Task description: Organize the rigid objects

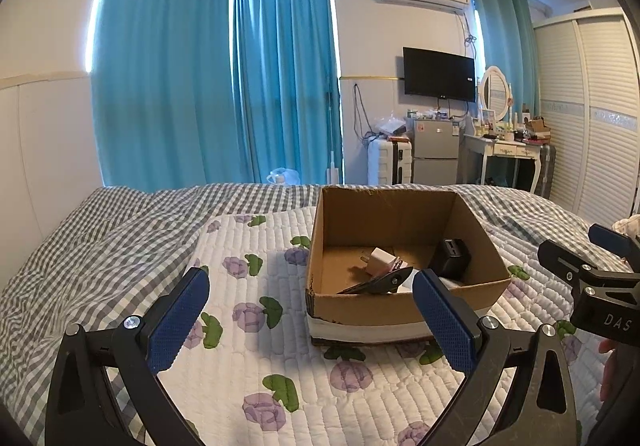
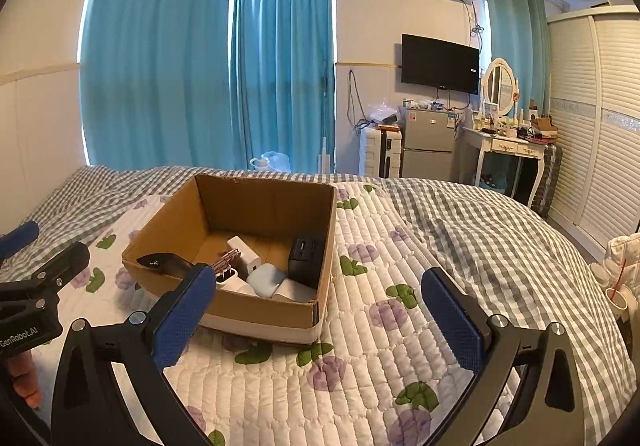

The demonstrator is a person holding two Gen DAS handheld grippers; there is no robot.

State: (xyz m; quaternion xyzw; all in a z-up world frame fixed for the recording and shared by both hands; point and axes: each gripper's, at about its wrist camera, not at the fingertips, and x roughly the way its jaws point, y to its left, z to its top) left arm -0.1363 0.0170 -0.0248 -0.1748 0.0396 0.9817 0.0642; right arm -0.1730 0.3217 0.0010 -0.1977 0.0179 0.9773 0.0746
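Note:
An open cardboard box (image 1: pixel 400 308) (image 2: pixel 264 316) stands on a white quilted mat with purple flowers (image 1: pixel 256 298) (image 2: pixel 360 310) on the bed. Inside lie a white charger (image 1: pixel 379 260) (image 2: pixel 244 250), a black cube adapter (image 1: pixel 452 258) (image 2: pixel 306 258), a black folding tool (image 1: pixel 378 282) (image 2: pixel 164 262), a light blue case (image 2: pixel 265 280) and a metal clip (image 2: pixel 227 261). My left gripper (image 1: pixel 312 322) is open and empty, just in front of the box. My right gripper (image 2: pixel 316 320) is open and empty, at the box's near right corner.
The bed has a grey checked cover (image 1: pixel 80 246) (image 2: pixel 500 230). Blue curtains (image 1: pixel 208 77), a suitcase (image 1: pixel 390 161), a small fridge (image 1: pixel 436 149), a dressing table (image 2: pixel 508 145) and a wardrobe (image 2: pixel 600 117) stand beyond the bed. Each gripper shows in the other's view (image 1: pixel 600 278) (image 2: pixel 36 286).

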